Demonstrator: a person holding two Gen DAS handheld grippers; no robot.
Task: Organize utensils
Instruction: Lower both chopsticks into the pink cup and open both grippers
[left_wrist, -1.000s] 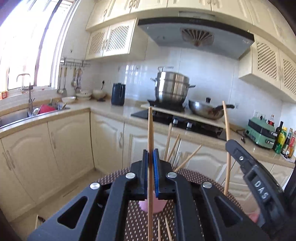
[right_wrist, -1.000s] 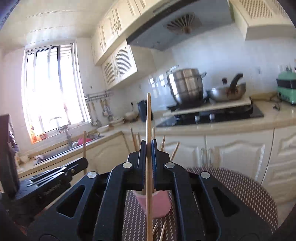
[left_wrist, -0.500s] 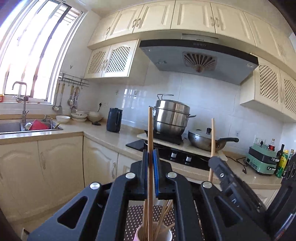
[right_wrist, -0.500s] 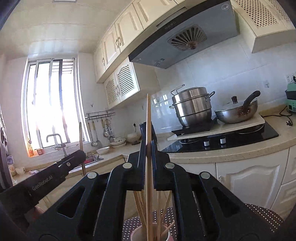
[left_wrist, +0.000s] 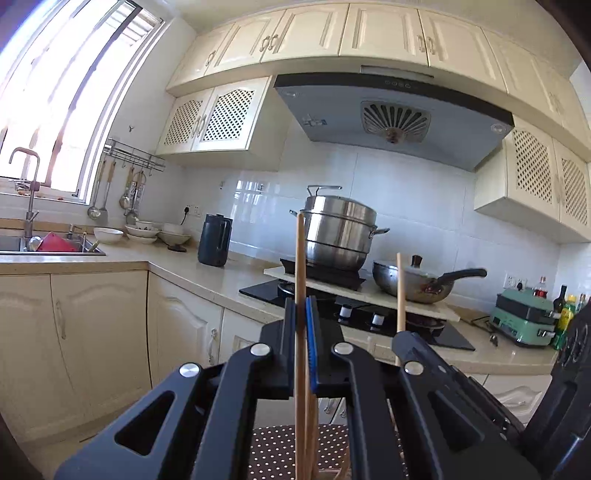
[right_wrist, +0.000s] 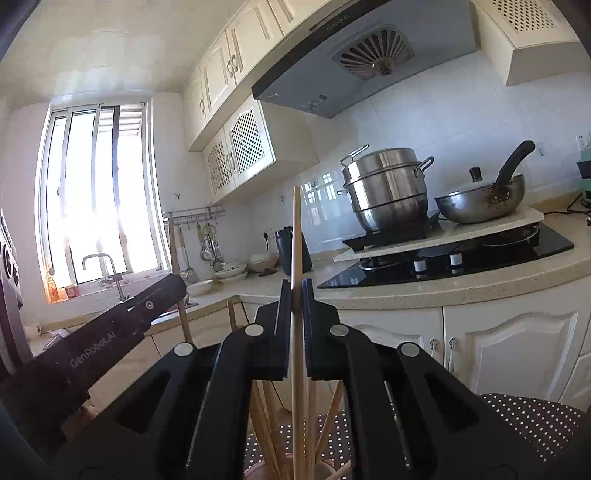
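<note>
Chopsticks are the matter here — 2 of them, 1 in each gripper, both held upright. The left chopstick (left_wrist: 300, 280) stands between the fingers of the left gripper (left_wrist: 301, 332), which are pressed together and pinching it part-way along its length, its top rising well above them. The right chopstick (right_wrist: 296, 251) is pinched the same way by the right gripper (right_wrist: 294, 314).

Such sticks look to be light, thin, stiff wood, smooth and round enough to swivel or slip in a narrow pinch, so a hold near the middle seems the safest; a grip near either end would likely let the stick tip over. They should not bruise, though a thin stick could snap if levered sideways against a rim.

Below both grippers, at the bottom edge of the right wrist view, other chopsticks (right_wrist: 266, 424) lean at different angles in a pink cup (right_wrist: 255, 470), only partly seen. The cup stands on a dotted brown mat (right_wrist: 532, 417) over the table. Beyond are the stove with a steel pot (left_wrist: 340, 236) and a wok (left_wrist: 417, 284).
</note>
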